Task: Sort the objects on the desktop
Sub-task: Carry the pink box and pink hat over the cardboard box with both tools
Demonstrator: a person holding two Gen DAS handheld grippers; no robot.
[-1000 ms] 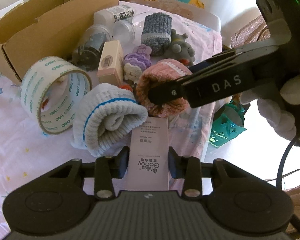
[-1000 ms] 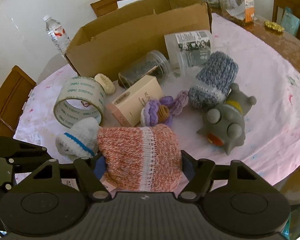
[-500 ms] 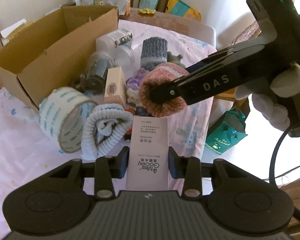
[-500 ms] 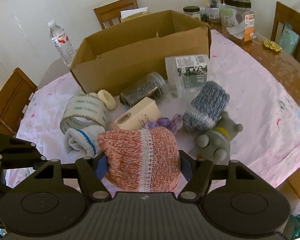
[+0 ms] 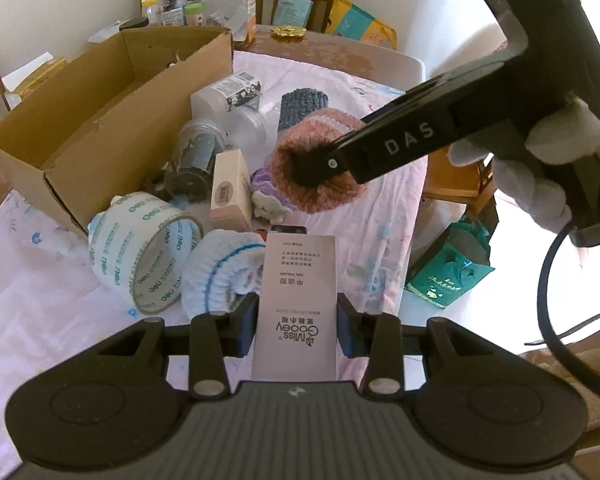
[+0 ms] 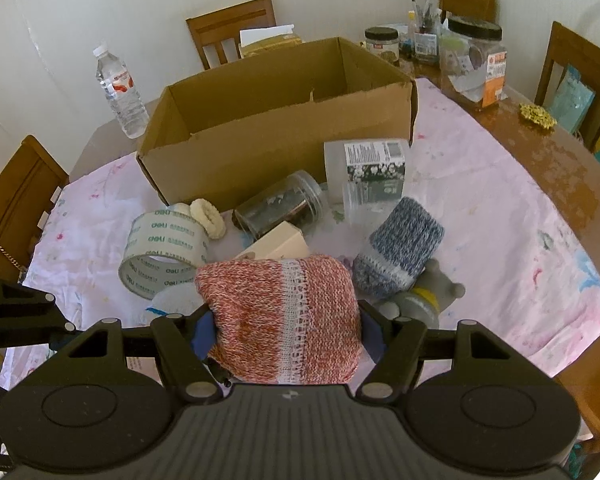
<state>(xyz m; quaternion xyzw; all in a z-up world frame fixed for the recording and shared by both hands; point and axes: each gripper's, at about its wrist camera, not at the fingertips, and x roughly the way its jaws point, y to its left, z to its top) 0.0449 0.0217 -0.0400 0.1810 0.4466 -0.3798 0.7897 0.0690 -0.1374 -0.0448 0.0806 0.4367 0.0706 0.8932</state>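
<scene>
Pink card made up the small box (image 5: 296, 304) that the left gripper (image 5: 297, 330) pinched between its blue pads, lifted clear of the cloth and standing lengthwise along the fingers, its printed face toward the camera. Beside it, the right gripper (image 6: 286, 336) squeezed a rolled red sock (image 6: 284, 336) between its two pads; in the left view the same sock (image 5: 320, 196) hung above the clutter at the tip of the black arm marked DAS, which a white-gloved hand (image 5: 540, 176) carried.

Taking the brown carton (image 6: 268, 140) as landmark: it stood open-topped at the far side of the pink cloth (image 6: 480, 220). Just in front of its near wall lay a clear jar (image 6: 284, 208) on its side, with a frosted tub (image 6: 364, 164) at the carton's right corner. A tape roll (image 6: 164, 252) sat before the carton's left corner, a cream ring (image 6: 208, 218) touching the roll on the carton side. A beige box (image 6: 278, 244) lay nearer the grippers than the jar, partly behind the red sock. A blue sock (image 6: 400, 248) lay further right of it, leaning over a grey toy (image 6: 424, 300). A white sock (image 5: 220, 272) rested near the tape, under the left gripper. Behind the carton's left end stood a water bottle (image 6: 120, 92); behind its right end, jars (image 6: 468, 60) on bare wood.
</scene>
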